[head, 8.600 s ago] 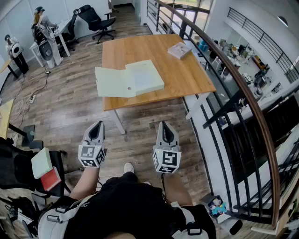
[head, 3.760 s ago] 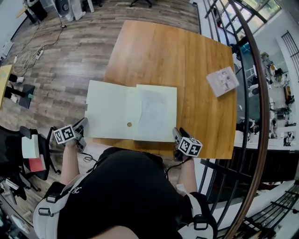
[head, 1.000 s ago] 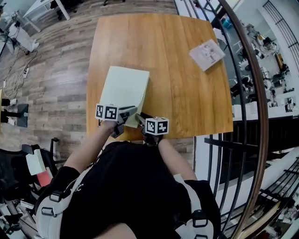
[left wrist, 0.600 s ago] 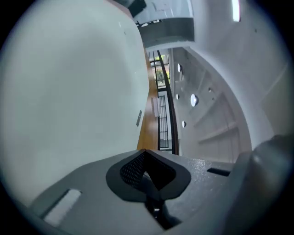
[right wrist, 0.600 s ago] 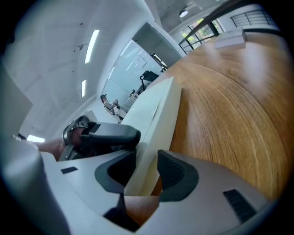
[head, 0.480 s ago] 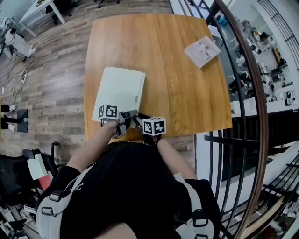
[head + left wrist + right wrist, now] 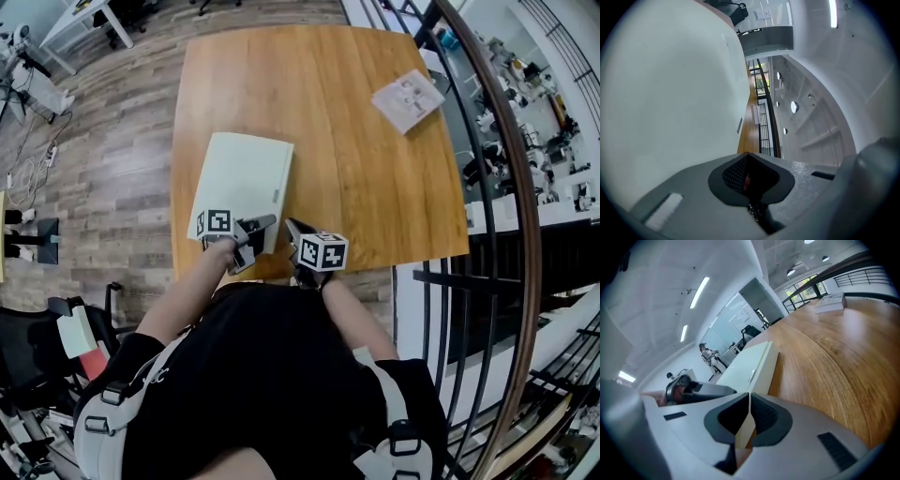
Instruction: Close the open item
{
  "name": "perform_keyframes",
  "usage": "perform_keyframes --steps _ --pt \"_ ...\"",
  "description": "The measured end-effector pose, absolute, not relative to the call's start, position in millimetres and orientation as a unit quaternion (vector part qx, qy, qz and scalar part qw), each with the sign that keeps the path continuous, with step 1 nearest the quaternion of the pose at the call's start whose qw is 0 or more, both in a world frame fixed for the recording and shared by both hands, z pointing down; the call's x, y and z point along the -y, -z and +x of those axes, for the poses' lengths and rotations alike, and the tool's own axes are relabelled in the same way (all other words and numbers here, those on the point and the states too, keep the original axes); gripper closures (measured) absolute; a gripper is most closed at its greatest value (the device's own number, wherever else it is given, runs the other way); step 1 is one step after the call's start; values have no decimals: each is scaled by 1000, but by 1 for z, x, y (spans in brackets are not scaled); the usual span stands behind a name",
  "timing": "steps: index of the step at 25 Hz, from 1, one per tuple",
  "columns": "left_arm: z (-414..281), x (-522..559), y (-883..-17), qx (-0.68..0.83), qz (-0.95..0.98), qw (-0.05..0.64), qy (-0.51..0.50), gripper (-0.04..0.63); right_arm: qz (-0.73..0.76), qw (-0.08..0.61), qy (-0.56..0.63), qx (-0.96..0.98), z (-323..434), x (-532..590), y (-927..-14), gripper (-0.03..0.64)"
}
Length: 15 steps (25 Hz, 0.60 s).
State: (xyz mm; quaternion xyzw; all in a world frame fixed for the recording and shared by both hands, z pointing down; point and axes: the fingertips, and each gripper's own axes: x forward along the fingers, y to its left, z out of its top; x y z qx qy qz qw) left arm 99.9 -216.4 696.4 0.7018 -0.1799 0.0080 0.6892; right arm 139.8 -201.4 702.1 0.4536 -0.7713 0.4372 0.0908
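— Where did things stand on the surface [image 7: 375,169]?
— Your folder [image 7: 242,178] lay closed near its front edge; nothing looked left to do. Your left gripper [image 7: 266,222] had its jaws together, empty; your right gripper [image 7: 290,225] had its jaws closing, nothing between them.

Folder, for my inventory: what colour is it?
The folder is pale green; the head view shows it best.

No legible text, print on the small white booklet [image 7: 407,99] too tiny, spine label on the pale green cardboard folder [image 7: 242,178] unreadable.
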Motion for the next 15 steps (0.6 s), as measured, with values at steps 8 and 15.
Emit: perform_keyframes --steps 8,15 --pt "107 209 -696 171 708 685 -16 595 450 103 -482 745 126 254 -713 454" --pt "106 201 -696 164 706 689 -13 597 454 173 -474 734 118 257 -731 439"
